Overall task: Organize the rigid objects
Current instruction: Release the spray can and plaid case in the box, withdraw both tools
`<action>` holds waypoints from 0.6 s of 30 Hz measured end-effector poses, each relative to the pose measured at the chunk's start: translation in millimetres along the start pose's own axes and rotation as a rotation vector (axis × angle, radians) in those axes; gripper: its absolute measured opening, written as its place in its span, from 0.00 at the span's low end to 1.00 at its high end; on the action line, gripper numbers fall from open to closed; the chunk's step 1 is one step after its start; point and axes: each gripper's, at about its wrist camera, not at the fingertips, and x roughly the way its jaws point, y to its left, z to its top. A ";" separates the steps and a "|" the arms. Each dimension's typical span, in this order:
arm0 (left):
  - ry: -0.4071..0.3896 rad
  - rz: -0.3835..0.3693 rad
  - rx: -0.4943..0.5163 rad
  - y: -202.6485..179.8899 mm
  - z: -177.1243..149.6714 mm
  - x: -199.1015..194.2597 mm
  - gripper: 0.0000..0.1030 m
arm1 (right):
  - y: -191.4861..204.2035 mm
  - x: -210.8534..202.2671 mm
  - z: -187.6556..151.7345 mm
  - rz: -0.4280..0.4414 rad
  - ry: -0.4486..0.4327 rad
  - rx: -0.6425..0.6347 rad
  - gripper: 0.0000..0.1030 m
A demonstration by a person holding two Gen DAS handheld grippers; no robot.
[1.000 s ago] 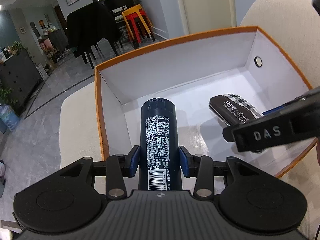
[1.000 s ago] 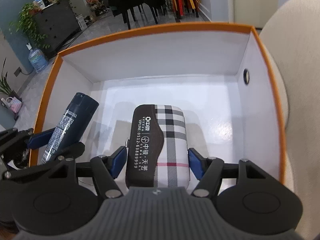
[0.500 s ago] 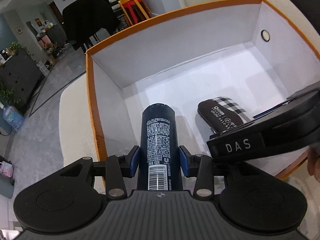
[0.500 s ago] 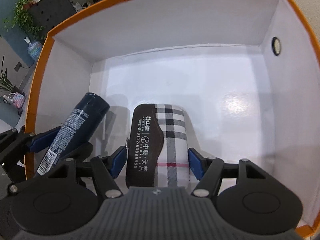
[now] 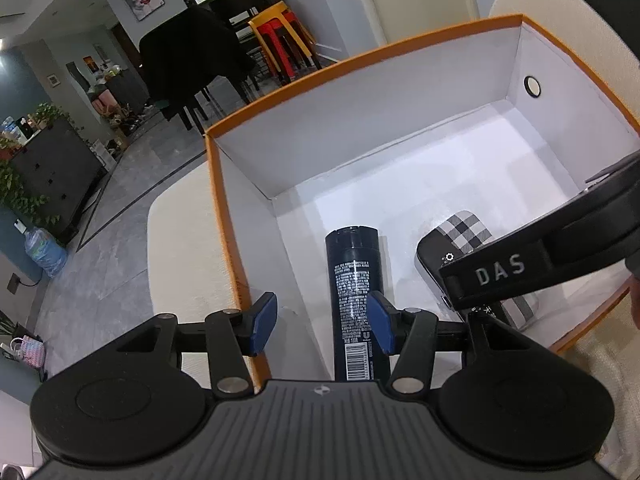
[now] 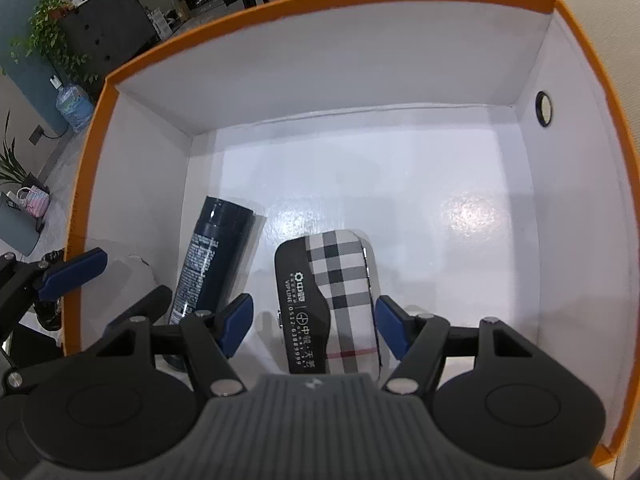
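My left tongs (image 5: 322,322) stand parted, the jaws having just opened. The dark spray can (image 5: 357,300) lies between the blue pads; the left pad (image 5: 262,322) is clear of it with a plain gap. The right pad (image 5: 380,322) sits at the can's edge; whether it touches I cannot tell from this angle. The can rests inside the box, cap end pointing far, barcode end nearest me, close along the left wall.

My right tongs (image 6: 312,322) are also open, the jaws widened a little just now. The plaid case (image 6: 334,300) lies between the pads. The left pad (image 6: 236,324) stands well off the case's dark flap; the right pad (image 6: 390,330) is just beside the plaid edge, a thin gap showing. The case sits on the box floor, near side, right of the can, its long axis running near to far. From this view the can (image 6: 210,260) leans slightly rightward at its far end.

Both things are in the orange-rimmed box (image 6: 360,60), white inside, with a round grommet hole (image 6: 543,109) in the right wall. Far half of the floor is bare and glossy.

The box sits on a cream cushioned surface (image 5: 180,248). Beyond: grey tiled floor (image 5: 100,280), a black-draped chair (image 5: 192,68), orange and red stools (image 5: 280,36), a dark cabinet with trailing plants (image 6: 100,28), a water jug (image 6: 74,106).
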 end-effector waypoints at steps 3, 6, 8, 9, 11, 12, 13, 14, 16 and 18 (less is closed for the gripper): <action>-0.008 -0.008 -0.014 3.3 -1.6 -6.8 0.59 | 1.2 -10.4 -0.9 0.000 -0.007 -0.003 0.65; -0.033 -0.014 -0.034 8.6 -4.6 -23.0 0.59 | 6.3 -23.0 -0.9 -0.002 -0.025 -0.018 0.65; -0.059 -0.023 -0.056 15.1 -7.6 -35.1 0.59 | 8.4 -35.0 -3.0 0.010 -0.047 -0.024 0.65; -0.072 -0.027 -0.067 17.8 -9.4 -41.7 0.59 | 9.1 -42.1 -4.3 0.018 -0.058 -0.028 0.65; -0.097 -0.038 -0.096 24.0 -13.7 -55.6 0.59 | 10.6 -57.6 -9.2 0.036 -0.080 -0.042 0.65; -0.109 -0.043 -0.111 26.9 -16.2 -62.3 0.59 | 10.9 -64.1 -11.7 0.041 -0.088 -0.046 0.65; -0.121 -0.050 -0.130 30.6 -20.2 -69.7 0.59 | 11.5 -71.6 -14.5 0.047 -0.096 -0.048 0.65; -0.130 -0.056 -0.145 32.4 -23.7 -75.6 0.60 | 12.6 -78.7 -17.8 0.055 -0.104 -0.049 0.65; -0.144 -0.063 -0.166 35.9 -32.4 -86.3 0.60 | 13.6 -92.8 -25.2 0.075 -0.119 -0.050 0.65; -0.156 -0.063 -0.184 38.3 -43.9 -96.6 0.60 | 15.0 -107.0 -33.6 0.085 -0.136 -0.056 0.65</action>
